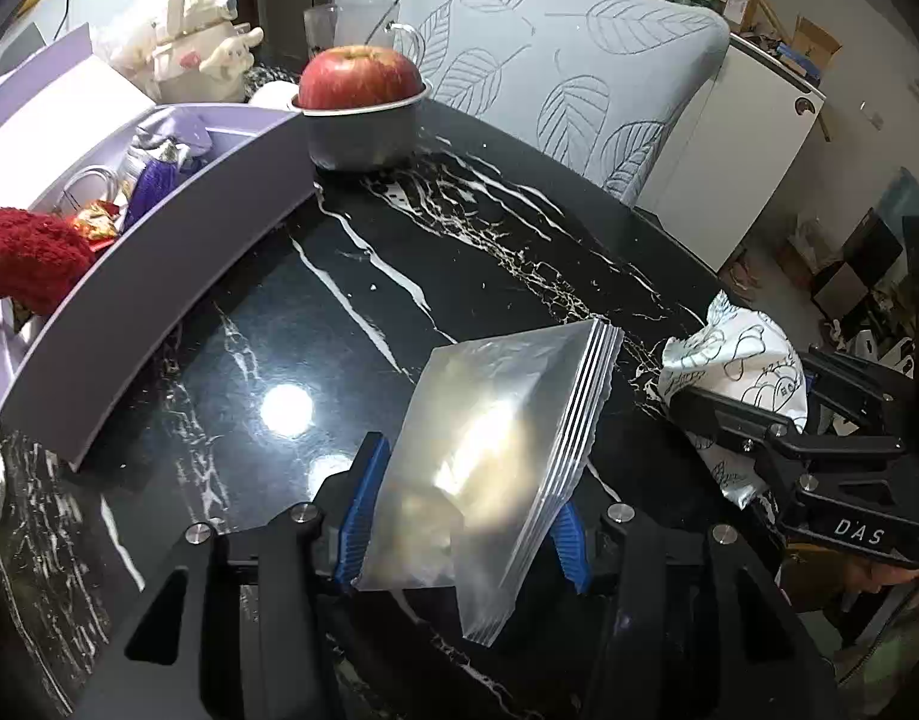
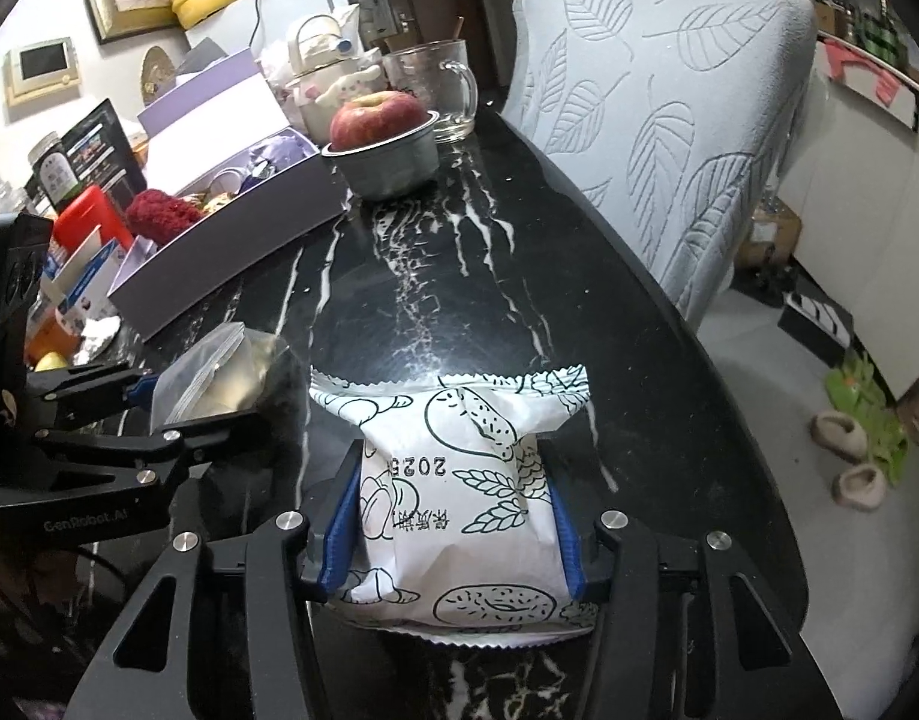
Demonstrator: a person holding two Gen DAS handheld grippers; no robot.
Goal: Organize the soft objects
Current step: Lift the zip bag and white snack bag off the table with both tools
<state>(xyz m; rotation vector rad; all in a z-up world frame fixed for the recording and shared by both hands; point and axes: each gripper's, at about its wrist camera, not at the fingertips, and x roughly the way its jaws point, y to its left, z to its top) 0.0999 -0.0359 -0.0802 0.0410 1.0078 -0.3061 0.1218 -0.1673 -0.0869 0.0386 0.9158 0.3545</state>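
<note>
My left gripper (image 1: 459,516) is shut on a clear zip bag (image 1: 489,444) with pale soft contents and holds it above the black marble table (image 1: 351,276). It also shows at the left of the right wrist view (image 2: 213,378). My right gripper (image 2: 453,516) is shut on a white printed snack packet (image 2: 459,480), held over the table; the packet shows at the right of the left wrist view (image 1: 741,372). A purple box (image 1: 177,252) at the left holds a red knitted item (image 1: 27,258) and other small things.
A red apple (image 1: 357,78) sits in a grey metal bowl (image 1: 363,138) behind the box. A glass mug (image 2: 435,90) and a cream teapot (image 1: 189,36) stand further back. A leaf-patterned chair (image 1: 567,60) stands along the table's far edge. Clutter lies left of the box (image 2: 81,264).
</note>
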